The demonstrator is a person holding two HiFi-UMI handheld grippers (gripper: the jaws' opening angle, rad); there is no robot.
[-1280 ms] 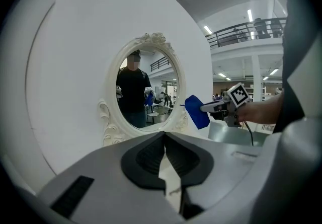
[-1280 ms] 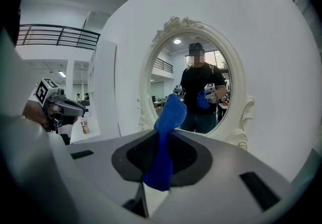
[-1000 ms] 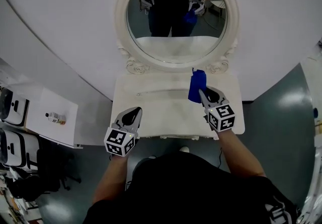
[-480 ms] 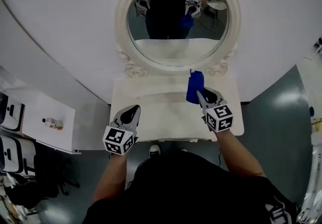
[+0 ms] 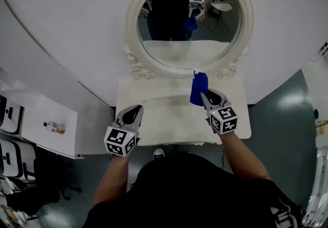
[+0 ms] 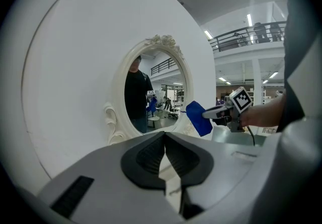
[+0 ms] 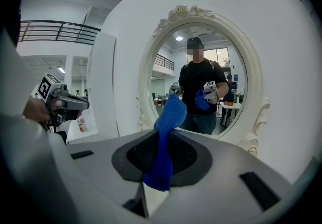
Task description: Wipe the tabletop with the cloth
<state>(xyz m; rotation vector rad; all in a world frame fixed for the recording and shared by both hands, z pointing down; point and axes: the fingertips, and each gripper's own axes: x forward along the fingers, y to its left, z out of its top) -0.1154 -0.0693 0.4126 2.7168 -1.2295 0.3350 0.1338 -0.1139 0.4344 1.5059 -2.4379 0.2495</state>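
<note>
A blue cloth hangs clamped in my right gripper, held above the back right part of the white tabletop. The cloth's top end sticks up toward the round mirror. My left gripper is shut with nothing in it, over the table's front left corner. From the left gripper view, the right gripper shows off to the right with the cloth.
The ornate white-framed mirror stands at the back of the table against a curved white wall. A white shelf with a small bottle sits at the left. Grey floor surrounds the table.
Both grippers have barely shifted over the table. The head view has drifted a little, so the mirror sits slightly more to the right. The cloth stays clamped.
</note>
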